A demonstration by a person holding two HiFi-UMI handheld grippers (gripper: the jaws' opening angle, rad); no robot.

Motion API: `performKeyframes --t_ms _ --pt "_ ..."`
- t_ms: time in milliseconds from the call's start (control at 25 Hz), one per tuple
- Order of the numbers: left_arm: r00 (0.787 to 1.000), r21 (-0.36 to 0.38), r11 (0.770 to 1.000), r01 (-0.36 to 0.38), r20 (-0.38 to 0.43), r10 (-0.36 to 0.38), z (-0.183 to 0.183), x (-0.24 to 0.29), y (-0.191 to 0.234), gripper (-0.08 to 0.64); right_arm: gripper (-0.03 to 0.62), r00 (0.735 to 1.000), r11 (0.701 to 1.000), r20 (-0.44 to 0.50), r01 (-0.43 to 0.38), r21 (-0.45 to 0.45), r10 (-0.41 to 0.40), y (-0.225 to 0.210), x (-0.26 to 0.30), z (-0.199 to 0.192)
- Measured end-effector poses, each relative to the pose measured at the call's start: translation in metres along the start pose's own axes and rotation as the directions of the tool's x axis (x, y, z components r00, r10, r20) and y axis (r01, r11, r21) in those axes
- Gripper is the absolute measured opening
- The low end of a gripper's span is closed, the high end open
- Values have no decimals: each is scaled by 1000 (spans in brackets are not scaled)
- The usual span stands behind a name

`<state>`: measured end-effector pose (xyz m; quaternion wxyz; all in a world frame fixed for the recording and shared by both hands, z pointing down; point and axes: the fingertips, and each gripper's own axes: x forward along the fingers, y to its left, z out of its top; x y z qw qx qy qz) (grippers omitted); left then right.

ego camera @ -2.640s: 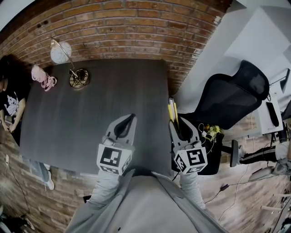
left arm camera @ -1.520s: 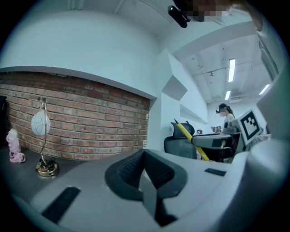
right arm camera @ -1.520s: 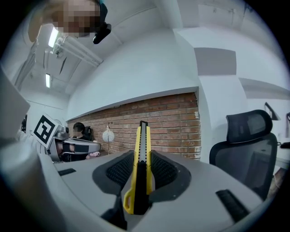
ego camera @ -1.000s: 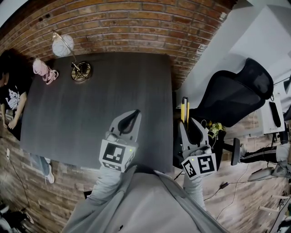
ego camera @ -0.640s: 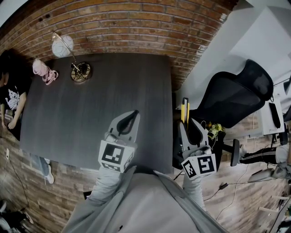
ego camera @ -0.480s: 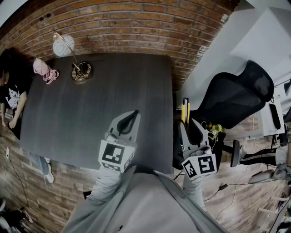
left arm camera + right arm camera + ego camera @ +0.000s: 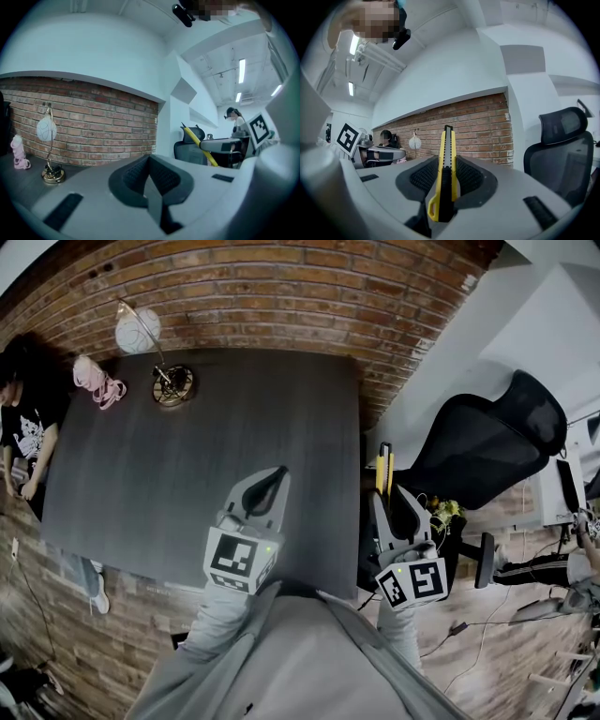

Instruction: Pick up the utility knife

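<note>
Head view: we see the utility knife up off the tabletop, out past its right edge. The right claw is round its rear part and the yellow body sticks out ahead. We read that as the pick-up prob. done: the knife is carried in the air, clear of the surface, pointing away from us. The left claw hangs over the near part of the tabletop w/ nothing in it. We judge it's parked there bc the job needs one claw only. A lamp and a pink thing sit at the far left corner, well apart from both claws. An office chair stands off to the right.

Left gripper view: jaws together, pads meeting along one line, nothing btw them. The knife shows off to the right, slanted, in the other claw.

Right gripper view: jaws partly apart, i.e. only as wide as the knife's body, w/ pads pressed on both flat sides. The knife stands on edge, centred in the pads, w/ its looped butt end nearest the camera. Its front end reaches well beyond the fingertips toward the brick wall. We reckon a hold like that should stop it tipping. Grip looks firm, no slack visible either side.
</note>
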<state>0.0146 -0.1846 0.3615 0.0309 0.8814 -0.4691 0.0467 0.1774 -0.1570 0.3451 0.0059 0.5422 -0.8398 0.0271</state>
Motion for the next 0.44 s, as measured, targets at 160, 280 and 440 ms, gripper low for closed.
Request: performKeyframes --t_ms 160,280,440 --pt "1000 -1 1000 -5 1 5 0 -3 2 20 130 1000 1000 0 -5 2 5 3 0 0" --pt "1000 -3 1000 -8 3 8 0 -5 3 18 130 1000 1000 1 -6 1 6 5 1 1" --pt "1000 -4 1000 -11 7 11 0 -8 5 20 130 1000 1000 1 -9 -1 9 8 1 0"
